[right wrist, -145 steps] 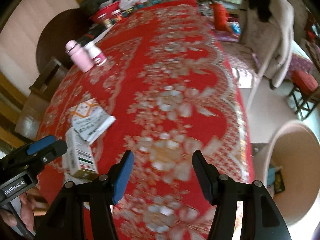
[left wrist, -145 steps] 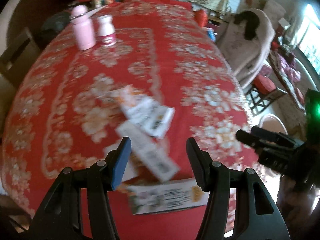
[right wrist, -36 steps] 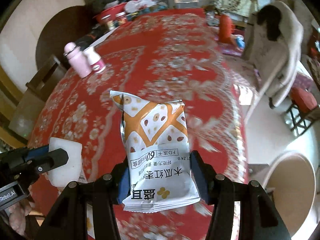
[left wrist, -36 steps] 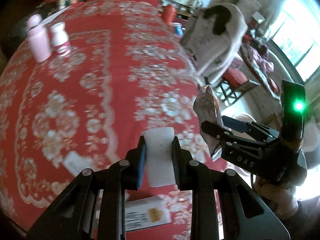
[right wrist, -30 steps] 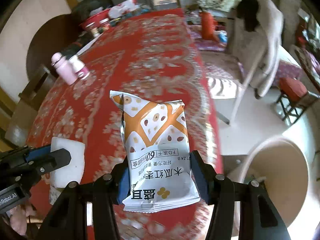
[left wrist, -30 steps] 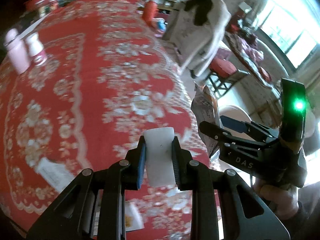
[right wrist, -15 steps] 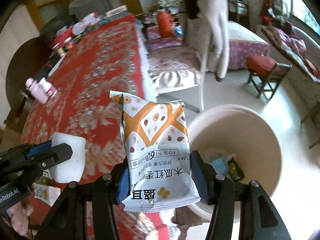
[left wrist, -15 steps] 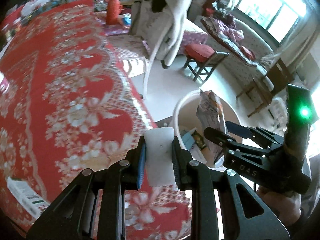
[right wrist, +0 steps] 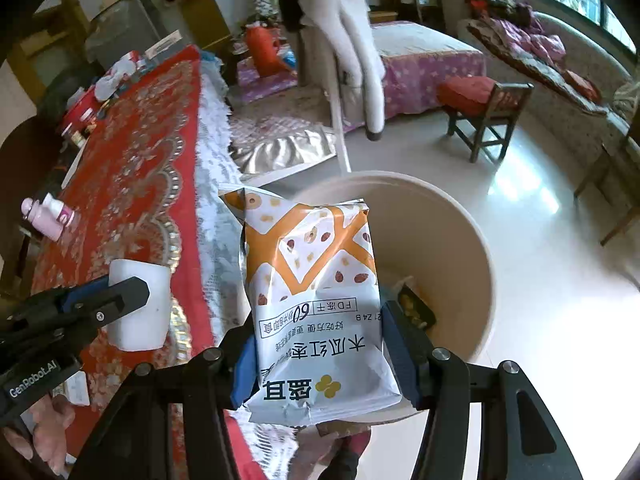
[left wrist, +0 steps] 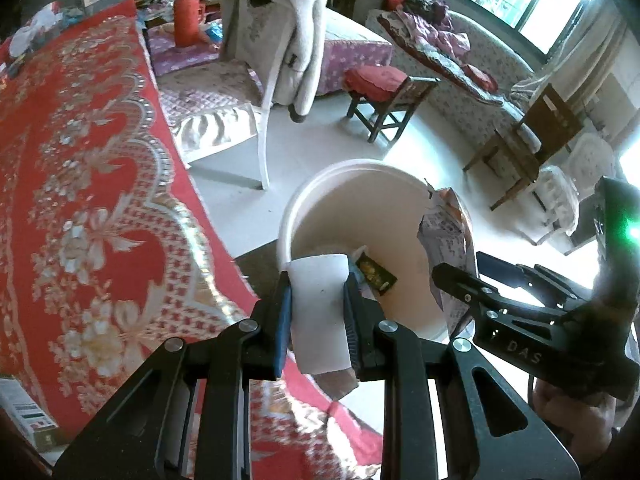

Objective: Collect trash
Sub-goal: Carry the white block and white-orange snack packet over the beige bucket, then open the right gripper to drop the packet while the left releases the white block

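My left gripper (left wrist: 318,312) is shut on a white foam block (left wrist: 320,320) and holds it at the table's edge, by the near rim of a beige round bin (left wrist: 316,184) on the floor. My right gripper (right wrist: 320,344) is shut on an orange-and-white snack bag (right wrist: 316,300) and holds it over the bin (right wrist: 460,216). The bag also shows in the left wrist view (left wrist: 448,232), and the foam block in the right wrist view (right wrist: 140,312). Wrappers (left wrist: 374,274) lie inside the bin.
The table with a red floral cloth (left wrist: 80,184) lies to the left, with a box (left wrist: 24,412) near its front edge and a pink bottle (right wrist: 44,216) further back. A chair draped with a white coat (left wrist: 296,32) and a small wooden stool (left wrist: 388,92) stand beyond the bin.
Both grippers have swung right from over the table toward the bin, each still holding its piece of trash. The bin now fills the middle of both views.
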Tool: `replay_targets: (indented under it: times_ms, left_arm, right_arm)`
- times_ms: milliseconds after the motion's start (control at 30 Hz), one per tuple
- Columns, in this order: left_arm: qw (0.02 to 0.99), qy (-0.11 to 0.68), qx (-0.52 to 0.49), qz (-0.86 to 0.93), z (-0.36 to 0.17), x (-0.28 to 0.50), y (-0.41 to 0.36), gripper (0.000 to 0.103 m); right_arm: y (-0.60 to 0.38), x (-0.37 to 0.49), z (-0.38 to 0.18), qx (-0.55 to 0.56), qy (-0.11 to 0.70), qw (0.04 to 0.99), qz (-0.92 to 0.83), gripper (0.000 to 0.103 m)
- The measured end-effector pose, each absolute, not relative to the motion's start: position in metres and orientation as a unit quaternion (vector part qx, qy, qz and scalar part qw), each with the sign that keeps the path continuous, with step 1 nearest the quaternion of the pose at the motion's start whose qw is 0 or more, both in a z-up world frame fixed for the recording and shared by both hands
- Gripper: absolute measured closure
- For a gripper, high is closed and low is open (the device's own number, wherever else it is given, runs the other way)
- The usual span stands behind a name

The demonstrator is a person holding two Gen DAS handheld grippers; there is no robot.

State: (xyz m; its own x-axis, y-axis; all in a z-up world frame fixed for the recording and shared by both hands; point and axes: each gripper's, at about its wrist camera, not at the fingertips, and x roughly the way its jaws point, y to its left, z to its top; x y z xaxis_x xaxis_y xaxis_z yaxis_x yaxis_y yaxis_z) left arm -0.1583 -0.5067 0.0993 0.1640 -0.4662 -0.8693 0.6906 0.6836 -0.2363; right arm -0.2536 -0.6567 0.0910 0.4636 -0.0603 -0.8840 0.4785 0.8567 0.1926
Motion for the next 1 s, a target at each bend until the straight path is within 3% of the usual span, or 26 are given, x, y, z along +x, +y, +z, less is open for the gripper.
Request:
replay_targets:
  times_ms: [1000]
  left_arm:
    - [0.725, 0.562, 0.086, -0.389, 0.054, -0.159, -0.564, 0.079]
  right_arm:
    - [-0.713, -0.272, 0.058, 0.251, 0.509, 0.803, -0.18, 0.042]
